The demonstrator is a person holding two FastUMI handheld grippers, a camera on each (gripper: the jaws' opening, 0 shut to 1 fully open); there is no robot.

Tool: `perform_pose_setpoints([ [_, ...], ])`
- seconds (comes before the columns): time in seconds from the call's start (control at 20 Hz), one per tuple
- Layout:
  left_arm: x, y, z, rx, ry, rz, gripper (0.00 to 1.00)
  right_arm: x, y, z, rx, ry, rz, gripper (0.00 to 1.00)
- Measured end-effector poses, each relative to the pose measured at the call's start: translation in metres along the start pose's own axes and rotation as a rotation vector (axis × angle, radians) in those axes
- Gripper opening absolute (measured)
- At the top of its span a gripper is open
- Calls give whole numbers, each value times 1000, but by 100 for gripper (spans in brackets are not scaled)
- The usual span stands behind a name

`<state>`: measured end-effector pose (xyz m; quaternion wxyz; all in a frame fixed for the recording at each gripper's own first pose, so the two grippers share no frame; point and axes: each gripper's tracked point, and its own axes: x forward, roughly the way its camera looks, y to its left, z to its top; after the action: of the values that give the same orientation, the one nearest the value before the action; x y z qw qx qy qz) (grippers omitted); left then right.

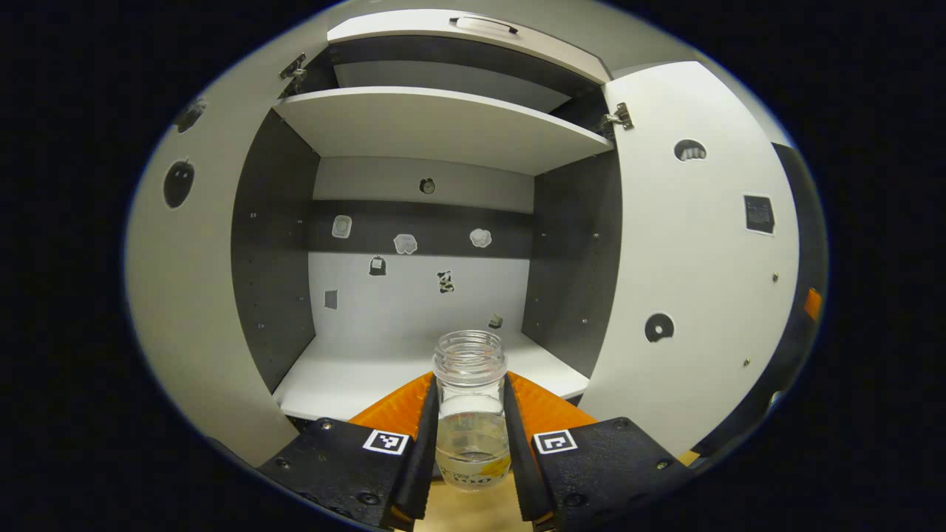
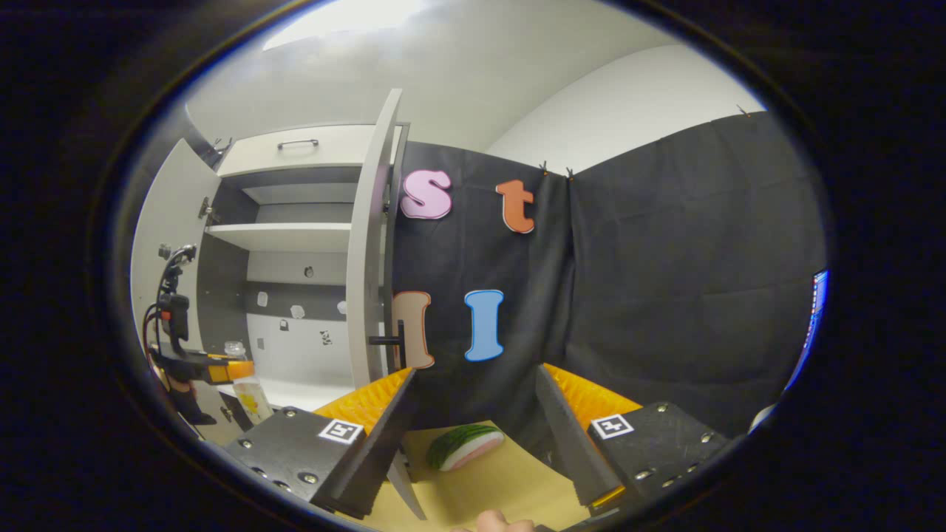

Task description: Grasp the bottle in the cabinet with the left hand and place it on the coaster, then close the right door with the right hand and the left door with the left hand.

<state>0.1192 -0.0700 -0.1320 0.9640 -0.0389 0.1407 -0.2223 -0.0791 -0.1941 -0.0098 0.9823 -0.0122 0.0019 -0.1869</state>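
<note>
Clamped between the left gripper's (image 1: 471, 436) fingers, the clear lidless bottle (image 1: 471, 414) sits just in front of the cabinet's lower shelf (image 1: 355, 377), apparently lifted out. Right gripper (image 2: 473, 428) hangs open near a watermelon-slice coaster (image 2: 464, 446). Placing remains; both doors, left door (image 1: 192, 295) and right door (image 1: 695, 273), stand open.

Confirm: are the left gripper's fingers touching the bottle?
Touching. In the left gripper view both fingers press flat against the bottle, no gap on either side.

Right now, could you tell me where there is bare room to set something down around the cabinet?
The lower shelf lies bare behind the bottle held by the left gripper. The upper shelf looks bare too. On the tabletop, the watermelon-slice coaster sits between the right gripper's fingers.
</note>
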Motion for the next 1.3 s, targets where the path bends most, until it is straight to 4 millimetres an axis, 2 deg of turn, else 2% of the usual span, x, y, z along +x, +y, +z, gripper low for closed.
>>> perform_pose_setpoints([
  [0.05,-9,-4,-9,-9,7,-17,47,2,3,1,0,-3,13,100],
  [0.15,-26,-11,-25,-38,-2,-46,45,6,5,3,-2,-13,36,96],
  [0.2,-33,-13,-34,-52,-1,-56,47,7,7,5,-3,-19,47,93],
  [0.25,-40,-14,-44,-67,2,-63,47,10,10,8,-4,-24,59,96],
  [0.4,-58,-15,-78,-94,34,-60,47,15,14,10,-14,-34,86,96],
  [0.7,-89,-6,-173,-145,186,10,48,26,14,13,-54,-50,96,96],
  [0.9,-97,-11,-217,-116,226,21,48,29,16,14,-55,-49,114,96],
  [1.25,-98,-38,-291,-79,349,-14,48,29,16,14,-79,-56,119,96],
  [1.3,-99,-40,-300,-76,364,-15,51,29,15,15,-84,-56,114,96],
])
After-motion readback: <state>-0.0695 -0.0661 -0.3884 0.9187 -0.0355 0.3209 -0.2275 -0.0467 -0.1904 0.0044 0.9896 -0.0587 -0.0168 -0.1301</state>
